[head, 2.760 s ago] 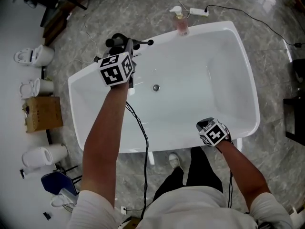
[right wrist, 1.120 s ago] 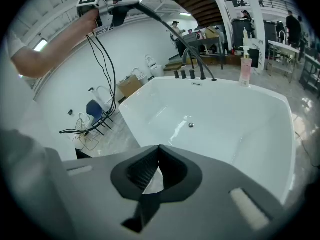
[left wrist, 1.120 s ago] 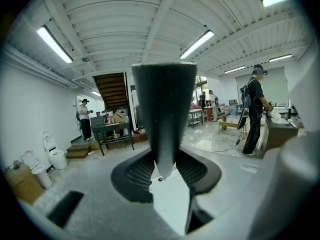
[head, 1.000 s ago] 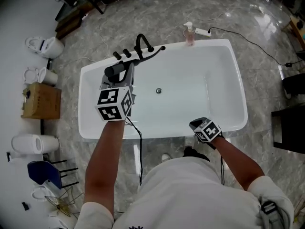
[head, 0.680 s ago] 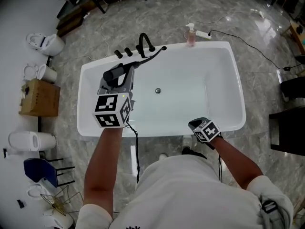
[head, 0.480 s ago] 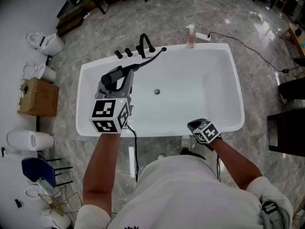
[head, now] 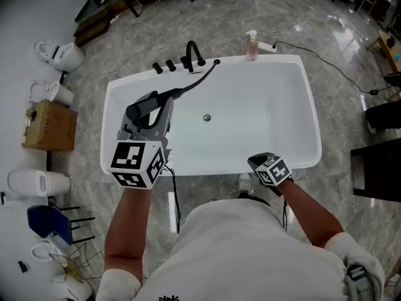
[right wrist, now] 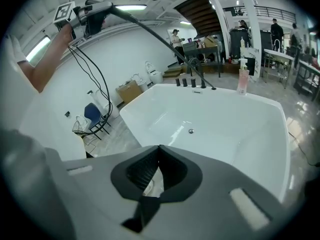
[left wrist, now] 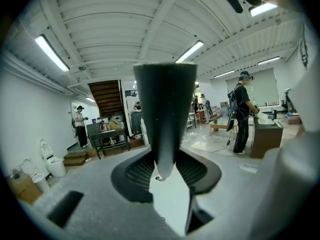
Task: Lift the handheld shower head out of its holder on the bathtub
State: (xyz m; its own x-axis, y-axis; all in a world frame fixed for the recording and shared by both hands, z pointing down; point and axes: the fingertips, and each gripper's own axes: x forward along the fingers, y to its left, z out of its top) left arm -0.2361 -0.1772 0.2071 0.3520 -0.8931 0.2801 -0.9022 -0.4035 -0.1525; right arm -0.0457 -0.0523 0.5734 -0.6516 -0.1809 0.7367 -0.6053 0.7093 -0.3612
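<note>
The black handheld shower head point(head: 143, 108) hangs above the left part of the white bathtub point(head: 294, 105), clear of the black tap fittings point(head: 188, 58) on the far rim. Its black hose point(head: 195, 82) runs back to that rim. My left gripper point(head: 158, 108) is shut on the shower head's handle point(left wrist: 165, 109), which fills the space between the jaws in the left gripper view. My right gripper point(head: 260, 163) hovers at the tub's near rim, shut and empty point(right wrist: 157, 164). The right gripper view shows the raised shower head point(right wrist: 95, 11) and hose point(right wrist: 150, 31) at upper left.
A pink soap bottle point(head: 252, 46) stands on the far rim beside a power strip point(head: 268, 44). The drain point(head: 207, 117) lies mid-tub. A cardboard box point(head: 49, 125), toilets point(head: 56, 55) and a blue chair point(head: 47, 224) stand on the floor at left.
My left gripper has carried the shower head up and toward the near-left side of the tub, drawing the hose out from the rim. The right gripper has stayed put.
</note>
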